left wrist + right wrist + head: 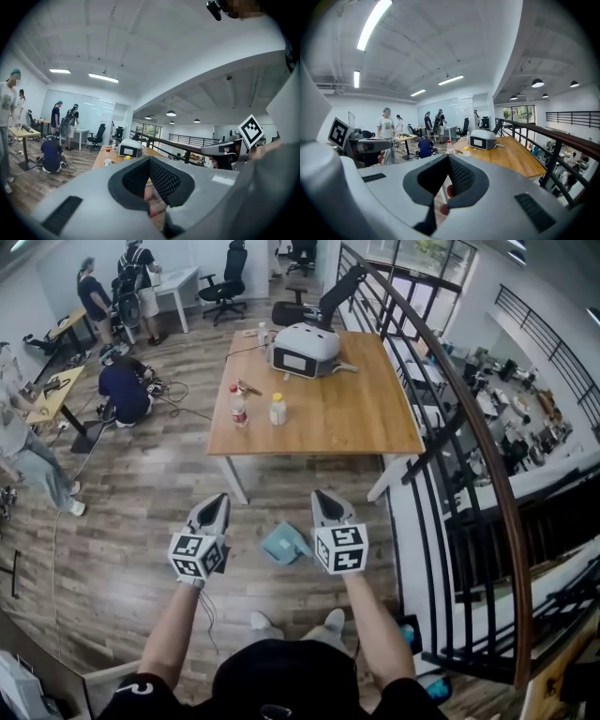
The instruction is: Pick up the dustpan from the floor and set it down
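A light teal dustpan point(285, 545) lies on the wooden floor just ahead of the person's white shoes. In the head view it sits between and below the two grippers. My left gripper point(217, 501) is held above the floor to the dustpan's left, jaws together with nothing in them. To the dustpan's right my right gripper point(323, 497) is likewise shut and empty. Both point forward toward the table. In the left gripper view the left gripper point(149, 159) shows closed mesh pads; in the right gripper view the right gripper point(447, 157) looks the same. Neither gripper view shows the dustpan.
A wooden table point(356, 427) stands just ahead, bearing a white device point(305, 350) and two bottles point(240, 412) point(277, 409). A black railing point(459, 465) runs along the right. A crouching person point(125, 390) and others stand at the left by desks and office chairs.
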Demonstrator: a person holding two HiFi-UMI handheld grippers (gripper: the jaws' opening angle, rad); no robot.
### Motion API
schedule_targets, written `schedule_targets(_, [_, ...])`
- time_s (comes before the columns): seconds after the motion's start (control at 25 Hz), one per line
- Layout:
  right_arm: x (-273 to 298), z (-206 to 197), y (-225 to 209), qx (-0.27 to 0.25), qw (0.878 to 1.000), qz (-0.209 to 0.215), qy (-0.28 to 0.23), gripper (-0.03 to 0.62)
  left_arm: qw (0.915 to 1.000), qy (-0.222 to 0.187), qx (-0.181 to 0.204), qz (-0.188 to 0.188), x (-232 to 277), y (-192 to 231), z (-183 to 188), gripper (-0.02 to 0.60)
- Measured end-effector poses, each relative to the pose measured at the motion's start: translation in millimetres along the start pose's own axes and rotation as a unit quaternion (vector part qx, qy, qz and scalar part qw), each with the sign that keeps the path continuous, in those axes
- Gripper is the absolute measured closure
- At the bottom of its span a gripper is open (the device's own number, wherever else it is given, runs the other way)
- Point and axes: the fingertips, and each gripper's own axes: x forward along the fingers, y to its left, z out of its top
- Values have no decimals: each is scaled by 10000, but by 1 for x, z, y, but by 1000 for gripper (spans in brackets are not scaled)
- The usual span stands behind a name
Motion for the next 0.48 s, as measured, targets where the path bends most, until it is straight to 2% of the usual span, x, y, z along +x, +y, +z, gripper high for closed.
schedule_targets(0.24, [5, -25, -19, -27, 9998, 210, 67, 604, 9996, 113, 93, 224, 19, -15, -26, 586])
schedule_targets(0.48, [19, -69, -43, -8, 9994, 261, 209, 605, 9987, 314, 34, 402, 36, -12, -80, 586])
